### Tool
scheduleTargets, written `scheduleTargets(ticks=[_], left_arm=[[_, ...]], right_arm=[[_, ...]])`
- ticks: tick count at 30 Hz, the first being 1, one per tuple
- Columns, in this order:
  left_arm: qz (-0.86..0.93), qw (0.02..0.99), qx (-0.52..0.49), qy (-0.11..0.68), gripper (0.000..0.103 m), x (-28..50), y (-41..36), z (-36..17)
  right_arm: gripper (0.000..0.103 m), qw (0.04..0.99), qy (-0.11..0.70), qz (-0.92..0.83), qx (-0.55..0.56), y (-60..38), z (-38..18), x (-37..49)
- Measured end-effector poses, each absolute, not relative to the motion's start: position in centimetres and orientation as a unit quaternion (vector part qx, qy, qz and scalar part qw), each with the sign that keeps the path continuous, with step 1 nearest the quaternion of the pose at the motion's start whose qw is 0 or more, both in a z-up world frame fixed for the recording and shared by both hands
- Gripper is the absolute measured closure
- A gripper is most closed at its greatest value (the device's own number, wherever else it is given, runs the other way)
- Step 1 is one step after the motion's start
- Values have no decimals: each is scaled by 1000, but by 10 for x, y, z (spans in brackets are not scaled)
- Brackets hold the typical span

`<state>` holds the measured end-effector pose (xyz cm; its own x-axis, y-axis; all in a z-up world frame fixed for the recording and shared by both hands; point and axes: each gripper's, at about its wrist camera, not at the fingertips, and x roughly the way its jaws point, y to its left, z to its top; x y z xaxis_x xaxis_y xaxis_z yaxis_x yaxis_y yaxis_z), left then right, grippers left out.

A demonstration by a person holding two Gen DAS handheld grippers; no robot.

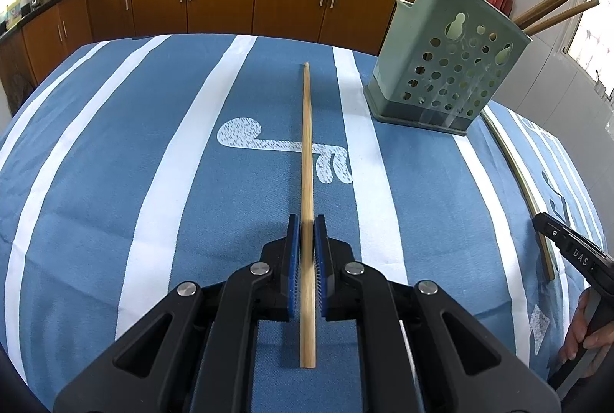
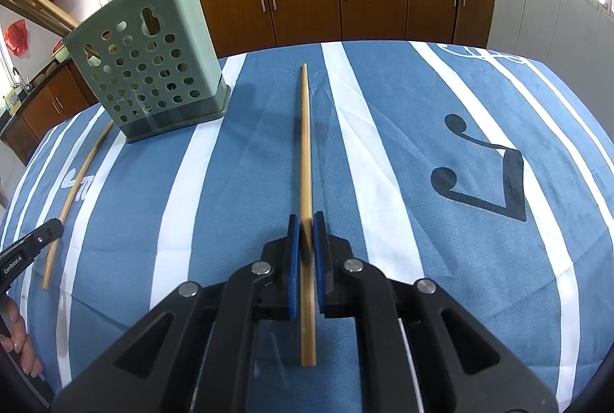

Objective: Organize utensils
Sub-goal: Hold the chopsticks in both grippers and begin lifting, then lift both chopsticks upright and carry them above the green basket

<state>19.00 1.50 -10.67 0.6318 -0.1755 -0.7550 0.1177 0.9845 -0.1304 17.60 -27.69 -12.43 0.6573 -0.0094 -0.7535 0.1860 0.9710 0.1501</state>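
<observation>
Both my left gripper (image 1: 307, 225) and right gripper (image 2: 306, 223) pinch one chopstick (image 1: 307, 144) each near its thick end: light, stiff, slick, liable to swivel toward the holder (image 1: 441, 68).

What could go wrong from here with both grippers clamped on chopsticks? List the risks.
1. The left gripper and right gripper each pinch a chopstick near its thick end, so the long free end may swing or catch the striped cloth.
2. The green holder already holds several utensils leaning outward; a long stick could knock them or tip it.
3. The grippers sit close together and could collide heading for the holder.
</observation>
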Motion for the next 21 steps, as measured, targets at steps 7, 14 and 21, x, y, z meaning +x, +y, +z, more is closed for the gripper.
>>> scheduleTargets(ticks=[7, 14, 21], left_arm=[[-89, 901, -12, 425, 84, 180, 9, -106], [-94, 901, 5, 424, 83, 170, 8, -107], [-86, 900, 9, 427, 96, 169, 17, -103]], right_arm=[[94, 905, 412, -56, 93, -273, -124, 170], [94, 905, 412, -54, 94, -275, -124, 162], [96, 913, 394, -55, 94, -277, -112, 154]])
